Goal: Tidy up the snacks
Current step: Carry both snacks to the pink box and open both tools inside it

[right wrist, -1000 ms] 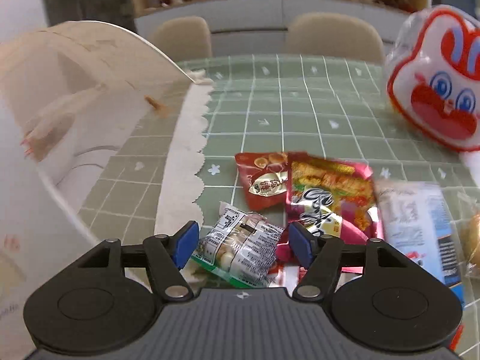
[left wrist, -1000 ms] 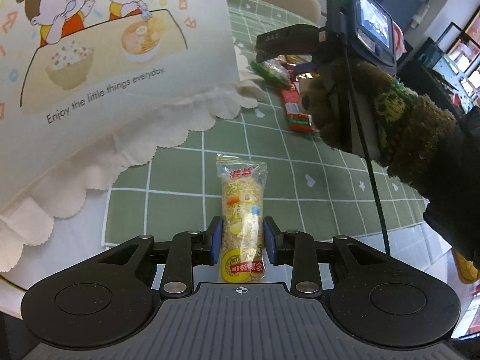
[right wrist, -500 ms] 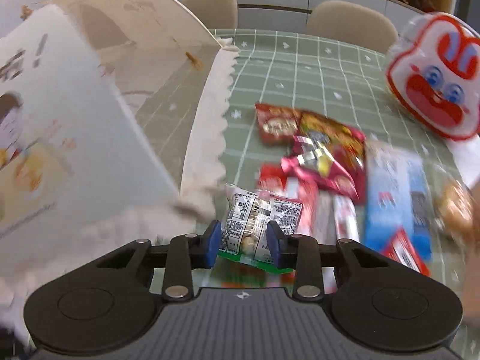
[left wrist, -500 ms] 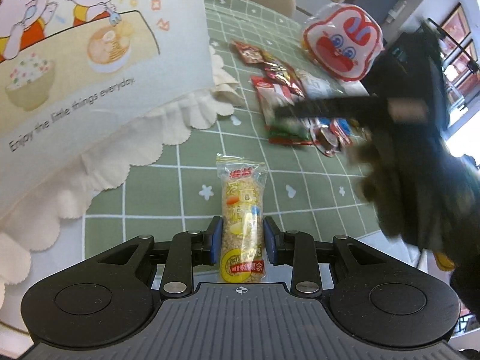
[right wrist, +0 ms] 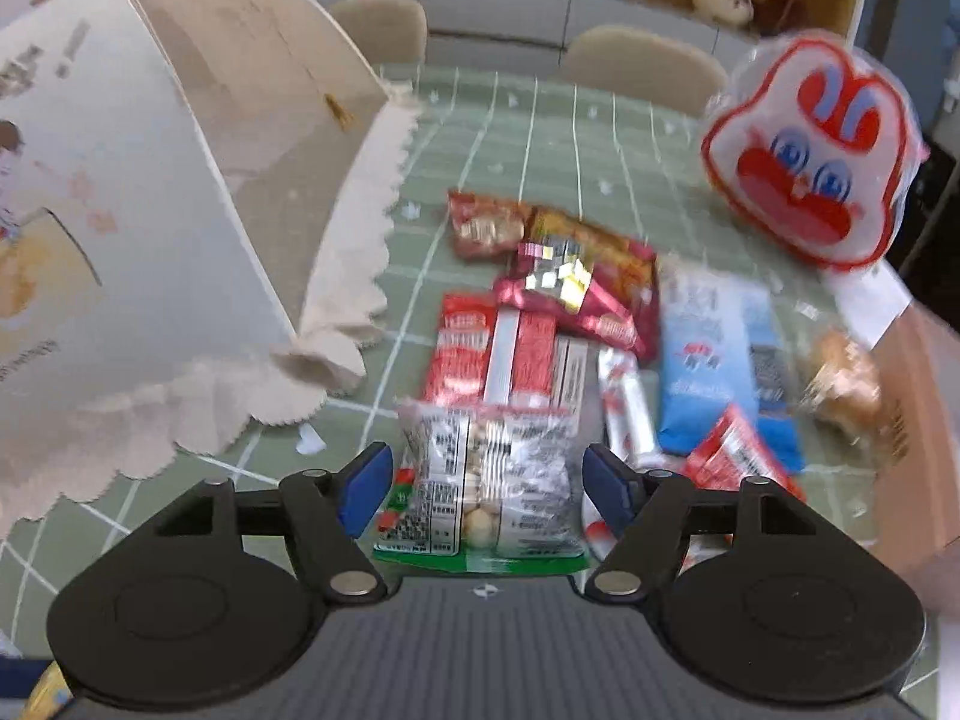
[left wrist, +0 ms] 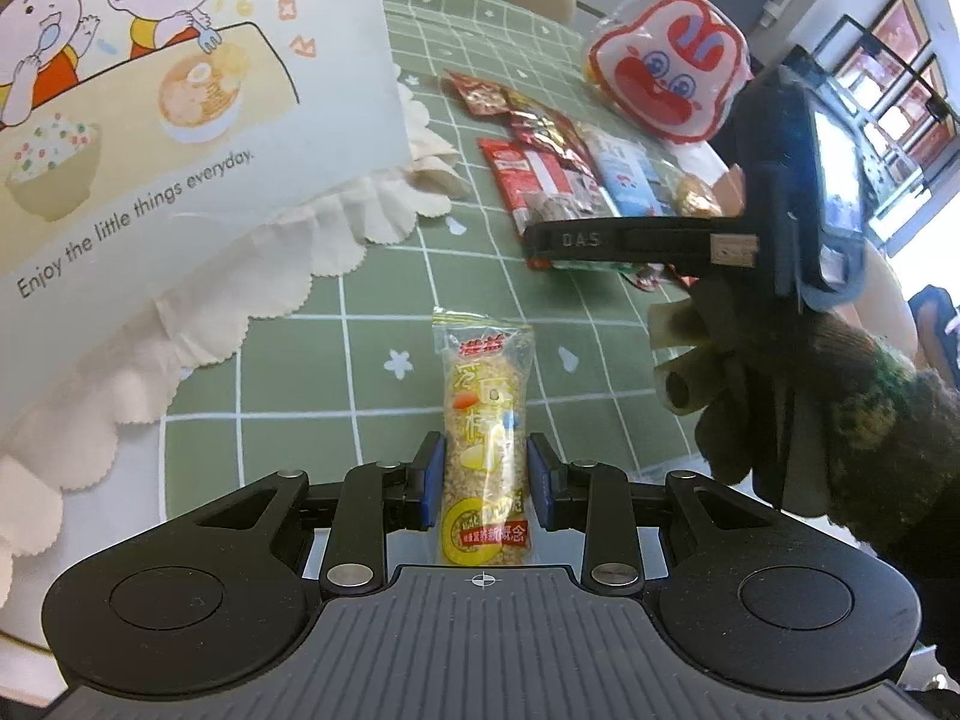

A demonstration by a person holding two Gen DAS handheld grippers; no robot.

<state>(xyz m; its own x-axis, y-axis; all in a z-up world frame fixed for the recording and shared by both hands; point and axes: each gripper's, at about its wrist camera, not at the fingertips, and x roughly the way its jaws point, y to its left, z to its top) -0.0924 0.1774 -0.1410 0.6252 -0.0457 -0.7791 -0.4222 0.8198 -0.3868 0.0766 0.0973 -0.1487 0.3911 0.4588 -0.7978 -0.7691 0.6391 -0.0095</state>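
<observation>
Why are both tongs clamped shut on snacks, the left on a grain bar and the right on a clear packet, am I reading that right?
Only partly. The left tongs are shut on the grain bar, as the left wrist view shows. The right tongs are open: in the right wrist view their blue pads stand apart from the clear packet on both sides.

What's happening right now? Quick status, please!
Left gripper clamped on cereal bar. Right gripper open around nut packet. Storage bag close left; nothing blocking.
</observation>
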